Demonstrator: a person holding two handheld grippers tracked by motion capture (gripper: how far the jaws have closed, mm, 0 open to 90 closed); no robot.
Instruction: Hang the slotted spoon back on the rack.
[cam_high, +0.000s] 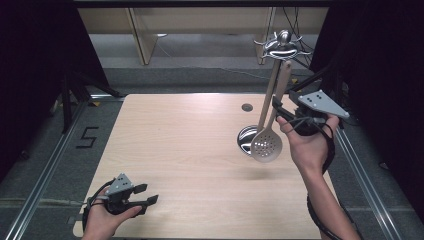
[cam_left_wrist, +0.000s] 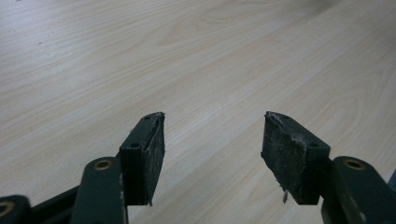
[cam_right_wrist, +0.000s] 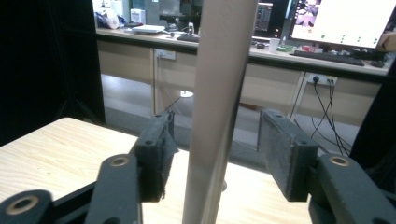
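On the rack (cam_high: 280, 42), two utensils: slotted spoon (cam_high: 266, 145), ladle (cam_high: 246, 139); both grippers' fingers (cam_right_wrist: 156, 154) apart.

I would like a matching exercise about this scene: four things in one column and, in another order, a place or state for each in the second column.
Things:
1. slotted spoon
2. left gripper
3. right gripper
4. utensil rack

Places or states:
A. low over the near left corner of the table, jaws open on nothing
B. stands at the far right of the table
C. hangs from a hook, bowl downward
D. jaws open on either side of a pale handle

Pairs: 1-C, 2-A, 3-D, 4-B
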